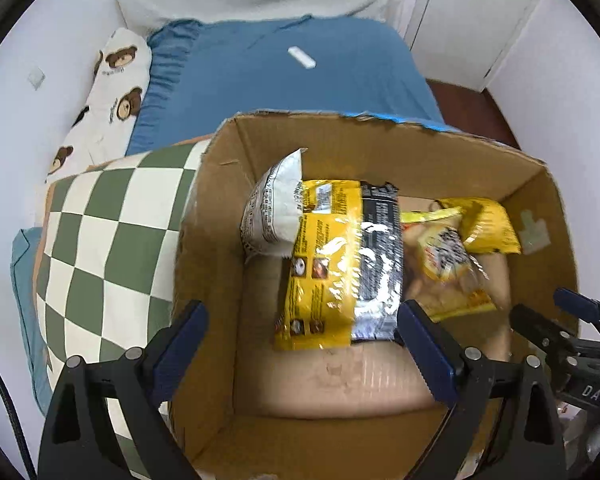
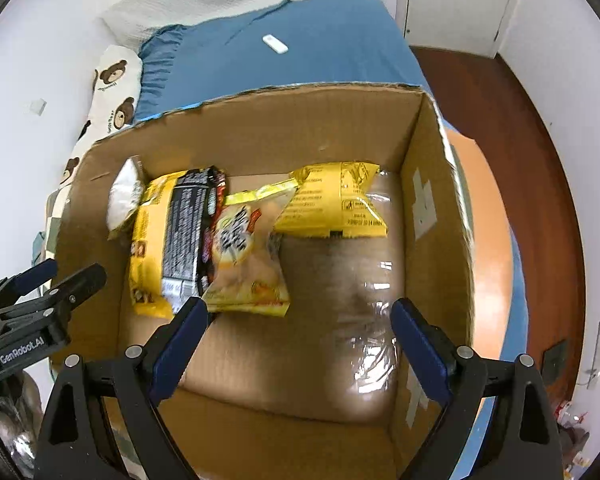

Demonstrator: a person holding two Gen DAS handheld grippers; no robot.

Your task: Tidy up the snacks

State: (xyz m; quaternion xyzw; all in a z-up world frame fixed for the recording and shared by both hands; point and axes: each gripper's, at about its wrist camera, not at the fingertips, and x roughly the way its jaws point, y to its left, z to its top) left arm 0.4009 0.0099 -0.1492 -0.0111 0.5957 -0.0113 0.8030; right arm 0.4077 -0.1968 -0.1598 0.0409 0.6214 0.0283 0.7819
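An open cardboard box (image 1: 380, 148) sits on a blue bed (image 1: 300, 80), and all the snacks lie inside it. A yellow packet (image 1: 328, 264) rests at the box's middle, overlapping a white packet (image 1: 272, 208) that leans toward the box's left wall. A clear snack bag (image 2: 244, 256) and a second yellow bag (image 2: 332, 204) lie toward the right wall. The left gripper (image 1: 302, 320) and the right gripper (image 2: 298, 316) both hang above the box, jaws spread wide, holding nothing. A checkered pillow (image 1: 100, 240) presses against the box's left side.
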